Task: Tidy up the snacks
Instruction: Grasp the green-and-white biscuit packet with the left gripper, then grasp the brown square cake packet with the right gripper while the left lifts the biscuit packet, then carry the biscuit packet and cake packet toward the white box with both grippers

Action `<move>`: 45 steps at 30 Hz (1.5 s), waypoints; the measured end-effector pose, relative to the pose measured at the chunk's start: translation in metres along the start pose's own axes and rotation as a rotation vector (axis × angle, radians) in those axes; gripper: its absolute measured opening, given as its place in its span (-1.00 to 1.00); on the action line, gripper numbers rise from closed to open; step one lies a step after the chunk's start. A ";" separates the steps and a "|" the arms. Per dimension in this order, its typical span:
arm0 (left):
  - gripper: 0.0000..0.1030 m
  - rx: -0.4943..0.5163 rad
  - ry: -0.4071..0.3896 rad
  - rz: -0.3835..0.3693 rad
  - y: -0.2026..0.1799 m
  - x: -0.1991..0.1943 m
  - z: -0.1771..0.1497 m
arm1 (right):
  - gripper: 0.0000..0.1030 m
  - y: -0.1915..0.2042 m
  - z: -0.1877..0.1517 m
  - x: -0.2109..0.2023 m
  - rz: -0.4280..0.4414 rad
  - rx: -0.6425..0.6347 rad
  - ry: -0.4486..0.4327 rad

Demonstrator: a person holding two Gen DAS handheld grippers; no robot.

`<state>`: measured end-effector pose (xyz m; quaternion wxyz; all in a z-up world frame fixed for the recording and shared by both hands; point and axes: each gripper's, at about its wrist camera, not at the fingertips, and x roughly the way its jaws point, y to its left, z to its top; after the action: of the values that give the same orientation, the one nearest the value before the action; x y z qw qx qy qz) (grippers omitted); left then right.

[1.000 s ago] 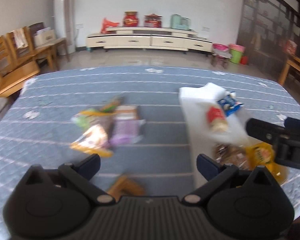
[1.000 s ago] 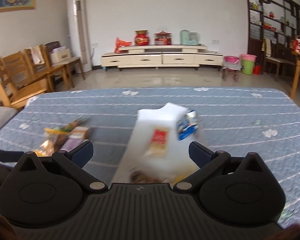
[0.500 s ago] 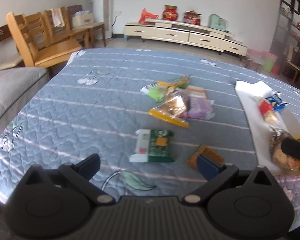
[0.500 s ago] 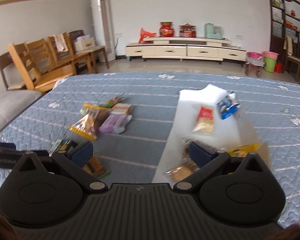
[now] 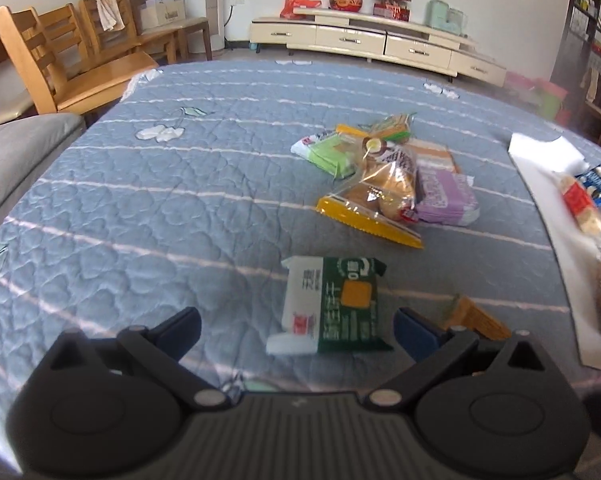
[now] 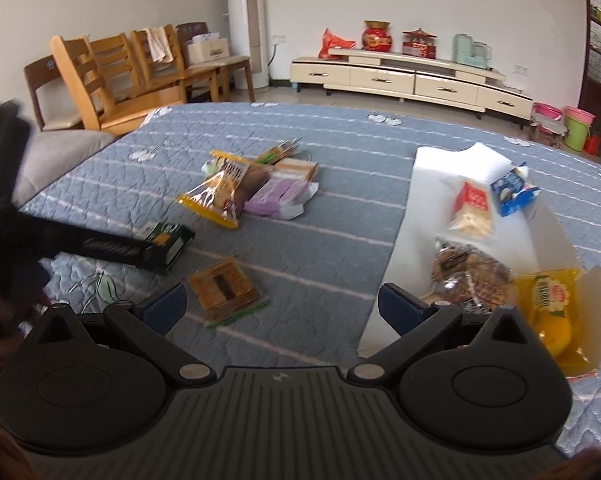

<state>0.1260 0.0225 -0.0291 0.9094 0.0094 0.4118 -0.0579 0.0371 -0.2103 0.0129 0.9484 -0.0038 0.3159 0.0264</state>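
Observation:
My left gripper [image 5: 296, 330] is open, low over the blue quilt, with a green and white snack packet [image 5: 332, 306] lying just ahead between its fingers. A brown cracker packet [image 5: 474, 320] lies by its right finger. A heap of snacks [image 5: 384, 184] lies farther ahead. In the right wrist view my right gripper [image 6: 282, 310] is open and empty; the brown cracker packet [image 6: 224, 288] lies ahead of its left finger. The white open box [image 6: 428, 208] on the right holds several snacks, among them a yellow bag [image 6: 548, 308]. The left gripper [image 6: 112, 248] reaches over the green packet [image 6: 168, 238].
The quilted table [image 5: 160, 208] carries everything. Wooden chairs [image 5: 72, 64] and a grey sofa [image 5: 8, 160] stand at the left. A cream TV cabinet [image 6: 412, 80] stands along the far wall. Pink and green buckets [image 6: 572, 128] stand at the far right.
Both grippers have pulled back and swung left. The left gripper has come down closer to the green packet, which now lies between its fingers. Both stay open.

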 end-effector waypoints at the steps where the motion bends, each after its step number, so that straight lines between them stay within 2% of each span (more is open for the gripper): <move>1: 0.95 0.004 0.000 0.003 0.000 0.004 0.000 | 1.00 0.001 -0.001 0.003 0.004 -0.004 0.004; 3: 0.64 0.006 0.009 -0.002 0.001 0.010 0.000 | 1.00 0.003 -0.002 0.010 0.015 -0.017 0.011; 4: 0.57 -0.001 0.007 -0.011 0.003 0.011 -0.001 | 1.00 0.004 -0.003 0.013 0.019 -0.024 0.015; 6: 0.18 0.019 -0.020 -0.002 0.002 0.008 -0.003 | 1.00 0.007 -0.003 0.021 0.032 -0.036 0.027; 10: 0.14 0.003 -0.026 -0.020 0.008 0.002 -0.005 | 1.00 0.016 -0.002 0.039 0.079 -0.081 0.055; 15: 0.13 -0.045 -0.033 -0.008 0.020 -0.010 -0.013 | 1.00 0.031 0.004 0.064 0.106 -0.154 0.093; 19: 0.13 -0.032 -0.048 0.014 0.023 -0.021 -0.017 | 1.00 0.037 0.007 0.085 0.114 -0.168 0.140; 20: 0.13 -0.034 -0.051 0.018 0.024 -0.024 -0.017 | 0.95 0.037 0.007 0.089 0.121 -0.164 0.158; 21: 0.13 -0.043 -0.050 0.017 0.025 -0.027 -0.018 | 0.85 0.038 0.006 0.090 0.113 -0.161 0.155; 23: 0.13 -0.055 -0.054 0.002 0.025 -0.033 -0.019 | 0.14 0.039 0.005 0.085 0.105 -0.163 0.136; 24: 0.13 -0.051 -0.060 0.000 0.023 -0.036 -0.020 | 0.06 0.040 0.005 0.083 0.104 -0.162 0.134; 28: 0.13 -0.016 -0.091 0.001 0.012 -0.049 -0.021 | 0.04 0.037 0.005 0.069 0.077 -0.150 0.112; 37: 0.13 0.006 -0.129 -0.004 -0.001 -0.074 -0.026 | 0.04 0.029 0.006 0.019 0.012 -0.104 0.004; 45: 0.12 0.025 -0.178 0.006 -0.015 -0.098 -0.028 | 0.04 0.006 0.010 -0.023 -0.040 -0.057 -0.077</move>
<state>0.0392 0.0186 0.0267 0.9424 0.0170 0.3286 -0.0608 0.0243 -0.2055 0.0353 0.9597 -0.0360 0.2782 0.0168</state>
